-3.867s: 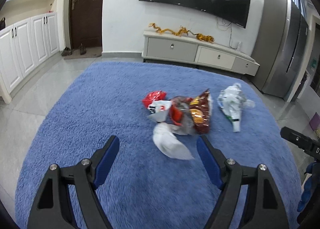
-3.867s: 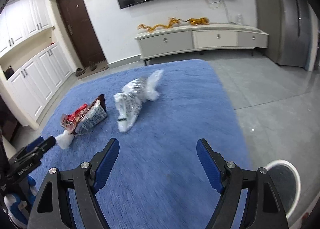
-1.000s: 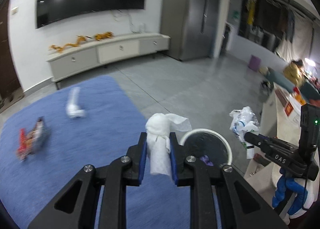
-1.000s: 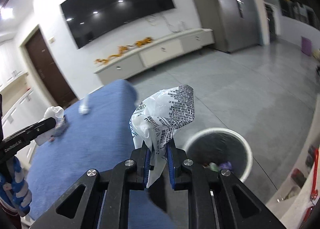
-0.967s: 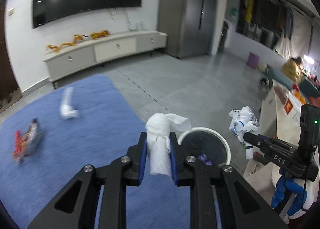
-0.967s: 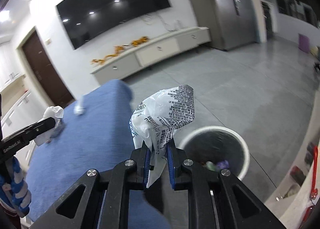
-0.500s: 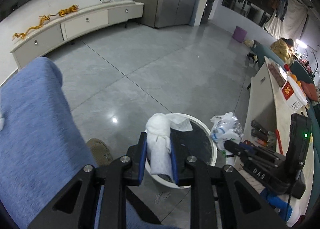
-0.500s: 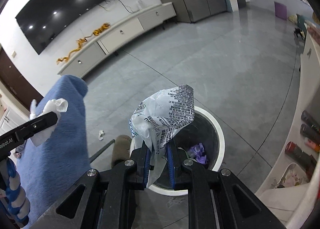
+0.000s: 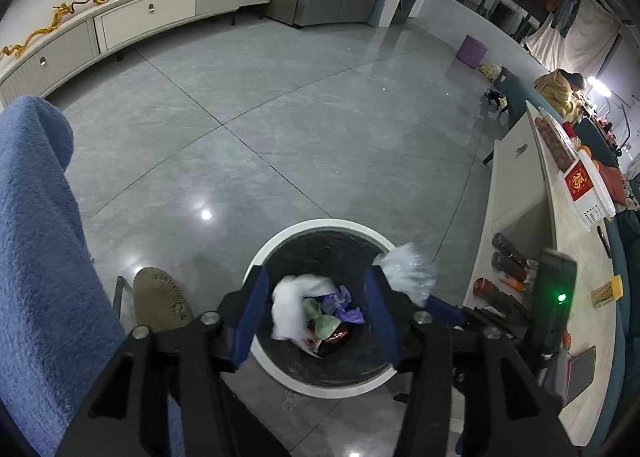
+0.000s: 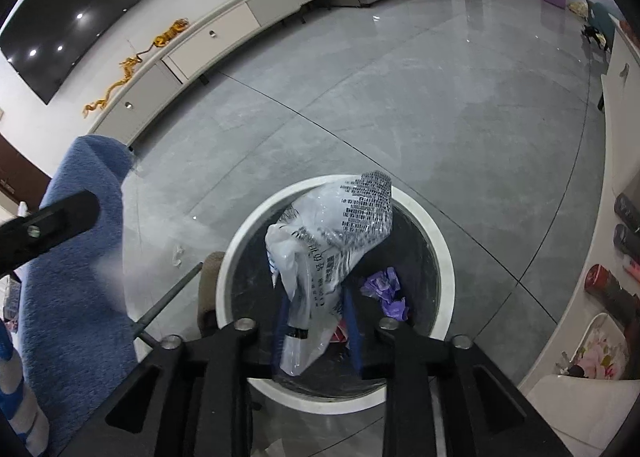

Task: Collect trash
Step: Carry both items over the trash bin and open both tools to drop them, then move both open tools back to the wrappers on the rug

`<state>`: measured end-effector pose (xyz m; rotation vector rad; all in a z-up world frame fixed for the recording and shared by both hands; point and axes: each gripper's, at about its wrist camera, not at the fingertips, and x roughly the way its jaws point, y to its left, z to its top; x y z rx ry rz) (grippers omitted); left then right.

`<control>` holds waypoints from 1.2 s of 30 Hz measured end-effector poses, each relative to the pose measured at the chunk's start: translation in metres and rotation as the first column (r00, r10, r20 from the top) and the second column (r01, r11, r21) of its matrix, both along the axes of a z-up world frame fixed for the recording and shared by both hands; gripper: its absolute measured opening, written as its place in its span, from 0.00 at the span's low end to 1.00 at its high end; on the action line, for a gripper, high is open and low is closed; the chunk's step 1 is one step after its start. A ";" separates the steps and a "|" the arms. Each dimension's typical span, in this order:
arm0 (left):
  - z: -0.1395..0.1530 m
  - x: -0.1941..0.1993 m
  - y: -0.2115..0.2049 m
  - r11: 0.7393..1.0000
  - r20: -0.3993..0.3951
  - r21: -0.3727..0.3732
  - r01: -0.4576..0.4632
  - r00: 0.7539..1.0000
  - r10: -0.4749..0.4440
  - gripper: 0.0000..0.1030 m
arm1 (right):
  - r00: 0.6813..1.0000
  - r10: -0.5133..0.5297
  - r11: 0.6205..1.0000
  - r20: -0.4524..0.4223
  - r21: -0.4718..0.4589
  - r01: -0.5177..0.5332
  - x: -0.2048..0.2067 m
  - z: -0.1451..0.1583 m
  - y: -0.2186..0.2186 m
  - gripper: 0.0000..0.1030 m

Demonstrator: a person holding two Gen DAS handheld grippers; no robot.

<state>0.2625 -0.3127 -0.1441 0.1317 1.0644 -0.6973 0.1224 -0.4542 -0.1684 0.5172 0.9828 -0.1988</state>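
Black print in dense lines, with Chinese characters, across crumpled white plastic bag (image 10: 328, 241), too blurred and creased to read. One gold Chinese character on red box (image 9: 578, 182) on counter (image 9: 560, 225) at right, too small to identify.

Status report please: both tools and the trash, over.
Left tool opening, white tissue dropping into bin. Right tool opening, printed plastic bag between pads. Nothing blocking.
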 end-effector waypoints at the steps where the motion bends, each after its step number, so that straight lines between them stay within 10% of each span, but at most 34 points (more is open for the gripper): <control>1: 0.000 0.000 0.000 1.000 -0.001 -0.004 -0.001 1.000 0.001 0.48 | 1.000 -0.007 1.000 -0.001 0.001 0.007 0.000 -0.001 -0.001 0.40; 12: 0.024 -0.015 0.017 0.997 0.086 -0.032 -0.064 0.994 0.067 0.48 | 0.997 -0.075 0.997 0.030 -0.015 0.076 -0.015 0.011 -0.004 0.44; 25: 0.087 -0.056 0.077 0.984 0.280 -0.068 -0.165 0.944 0.177 0.48 | 0.976 -0.087 0.985 0.200 -0.131 0.115 -0.041 0.089 0.021 0.49; 36: 0.119 -0.081 0.162 0.950 0.294 -0.122 -0.288 0.904 0.311 0.48 | 0.952 -0.014 0.983 0.306 -0.167 0.069 -0.063 0.146 0.070 0.49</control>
